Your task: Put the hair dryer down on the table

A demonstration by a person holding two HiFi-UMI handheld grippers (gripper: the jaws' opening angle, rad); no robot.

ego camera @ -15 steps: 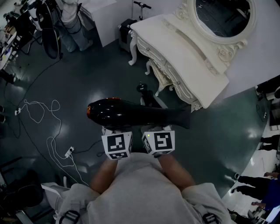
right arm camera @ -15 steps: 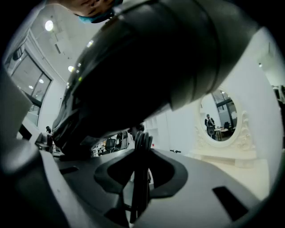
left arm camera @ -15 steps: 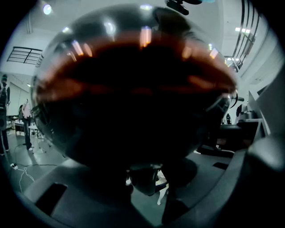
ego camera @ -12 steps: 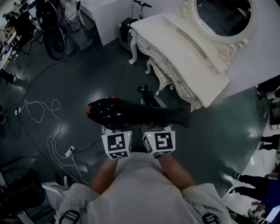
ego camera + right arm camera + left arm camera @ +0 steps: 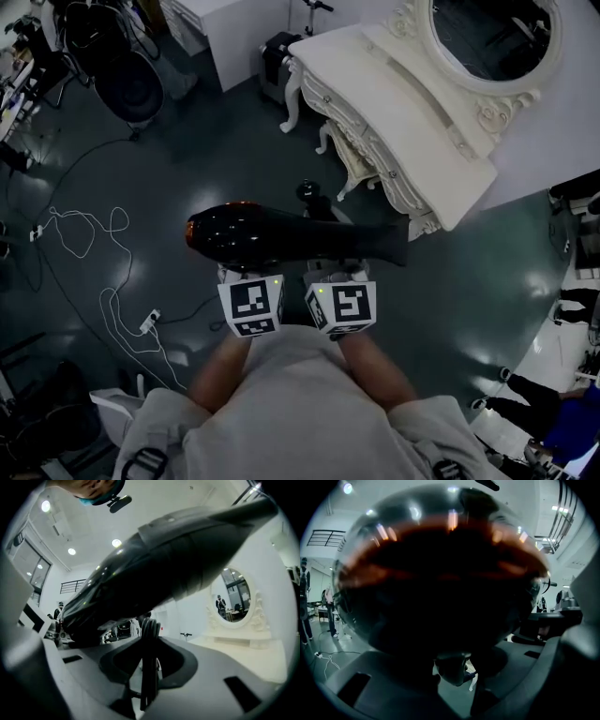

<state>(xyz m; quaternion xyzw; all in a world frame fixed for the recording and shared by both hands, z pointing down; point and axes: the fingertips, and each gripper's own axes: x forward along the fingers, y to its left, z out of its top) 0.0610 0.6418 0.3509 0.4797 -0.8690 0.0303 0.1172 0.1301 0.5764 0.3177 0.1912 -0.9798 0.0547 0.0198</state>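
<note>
Hair dryer (image 5: 291, 239), glossy black, orange-rimmed, pinched by left tongs (image 5: 247, 276) and right tongs (image 5: 337, 274).

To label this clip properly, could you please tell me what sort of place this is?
Probably a studio or lab with a mock dressing corner: a white ornate dressing table with an oval mirror, loose cables on the dark floor, and an office chair.

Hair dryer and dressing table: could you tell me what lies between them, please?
Head view: dark floor between hair dryer and dressing table, plus one small black object, too unclear to name.
</note>
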